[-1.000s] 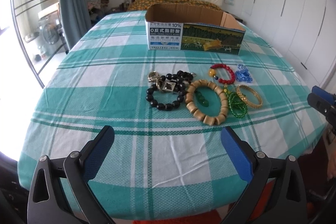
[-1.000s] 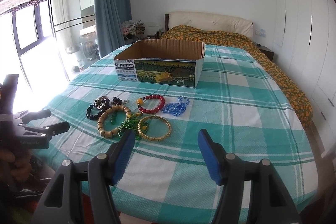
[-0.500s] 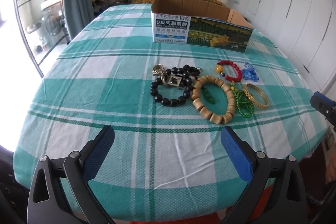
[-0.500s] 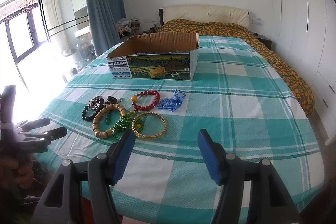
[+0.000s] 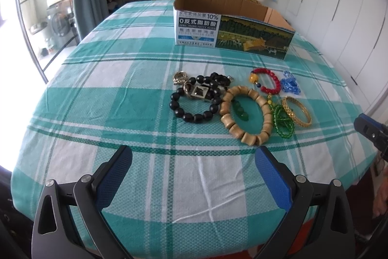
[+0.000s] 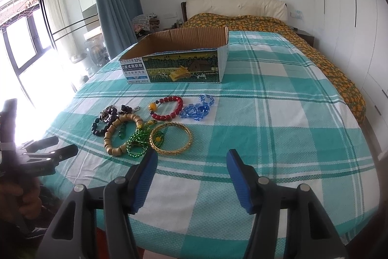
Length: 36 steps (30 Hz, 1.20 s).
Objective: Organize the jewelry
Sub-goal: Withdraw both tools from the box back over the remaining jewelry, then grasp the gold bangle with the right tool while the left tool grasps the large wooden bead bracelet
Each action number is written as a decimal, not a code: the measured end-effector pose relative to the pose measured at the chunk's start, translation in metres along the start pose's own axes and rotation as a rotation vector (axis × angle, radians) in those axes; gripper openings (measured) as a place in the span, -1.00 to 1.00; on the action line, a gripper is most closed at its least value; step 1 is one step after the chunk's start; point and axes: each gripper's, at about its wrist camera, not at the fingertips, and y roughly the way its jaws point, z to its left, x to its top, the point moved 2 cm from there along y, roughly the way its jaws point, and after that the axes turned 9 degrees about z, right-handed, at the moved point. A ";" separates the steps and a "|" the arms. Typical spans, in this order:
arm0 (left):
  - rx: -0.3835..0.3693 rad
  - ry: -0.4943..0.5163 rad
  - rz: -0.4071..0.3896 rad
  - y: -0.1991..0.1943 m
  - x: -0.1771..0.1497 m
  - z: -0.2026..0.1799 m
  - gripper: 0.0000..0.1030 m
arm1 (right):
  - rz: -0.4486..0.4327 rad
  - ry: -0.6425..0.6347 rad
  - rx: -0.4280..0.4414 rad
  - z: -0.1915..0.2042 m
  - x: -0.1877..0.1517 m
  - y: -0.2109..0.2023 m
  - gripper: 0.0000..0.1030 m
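Jewelry [image 5: 242, 101] lies before a box [image 5: 232, 37] printed "ZERO TRANS FATTY ACIDS"; left hand-held gripper [image 5: 194, 164] open, right hand-held gripper [image 6: 191, 162] closing, empty.

Both cams tipped down a bit. Right gripper [image 6: 191, 162] jaws were closing, nothing btwn them, above the cloth [image 6: 278, 118].

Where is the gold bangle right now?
In the right wrist view the gold bangle lies on the checked cloth, nearest the right tongs, beside the green beads and below the red bracelet.

Bracelets [image 5: 245, 111] clustered on bedspread [image 5: 121, 94]; box [image 5: 232, 33] behind them; bangle [image 6: 171, 136] at cluster's right
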 end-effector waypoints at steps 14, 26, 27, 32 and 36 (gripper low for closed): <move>0.086 -0.039 0.033 0.040 0.029 -0.018 0.95 | 0.121 0.018 0.063 -0.002 0.033 0.064 -0.03; 0.183 -0.027 0.086 0.062 0.025 -0.023 0.95 | 0.166 -0.127 -0.050 0.013 0.031 0.107 -0.24; 0.179 -0.029 0.086 0.062 0.023 -0.023 0.95 | 0.160 -0.149 -0.071 0.015 0.029 0.106 -0.26; 0.124 -0.049 0.101 0.056 0.017 -0.023 0.53 | 0.141 -0.180 -0.111 0.016 0.025 0.102 -0.65; 0.089 0.003 0.090 0.047 0.011 -0.035 -0.41 | 0.143 -0.173 -0.112 0.014 0.024 0.099 -0.90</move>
